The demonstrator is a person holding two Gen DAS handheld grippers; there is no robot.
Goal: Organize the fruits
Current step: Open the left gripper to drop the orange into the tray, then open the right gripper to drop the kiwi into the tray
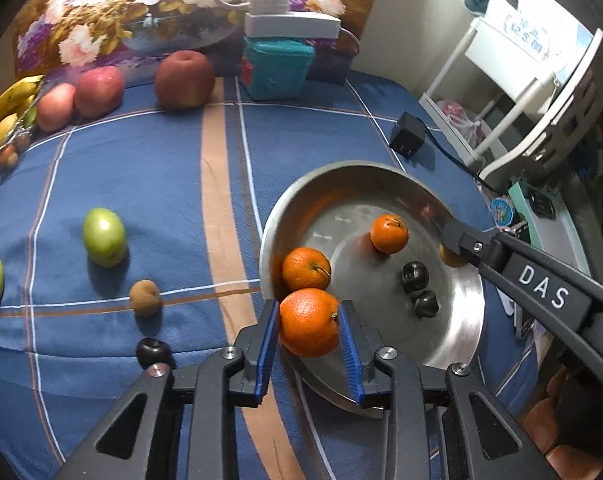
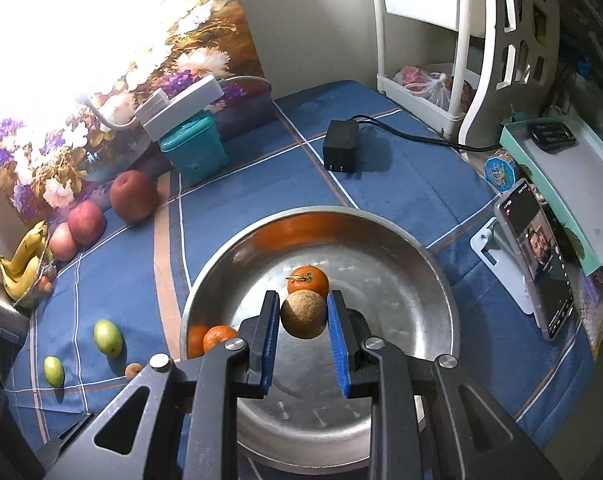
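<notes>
My left gripper (image 1: 309,320) is shut on an orange (image 1: 308,322) and holds it over the near-left rim of a steel bowl (image 1: 341,184). The bowl holds two small oranges (image 1: 389,234) and two dark fruits (image 1: 415,276). My right gripper (image 2: 303,316) is shut on a brown round fruit (image 2: 304,314) above the bowl (image 2: 441,280); it shows in the left wrist view (image 1: 455,246) at the bowl's right rim. On the blue cloth lie two green fruits (image 1: 104,236), a brown fruit (image 1: 144,297) and a dark fruit (image 1: 154,353).
Three apples (image 1: 184,79) and bananas (image 1: 5,108) sit at the back left. A teal box (image 1: 275,66) stands by the flowered board. A black adapter (image 2: 340,146) with cable lies behind the bowl. A phone on a stand (image 2: 535,256) and a white shelf (image 2: 421,40) are at the right.
</notes>
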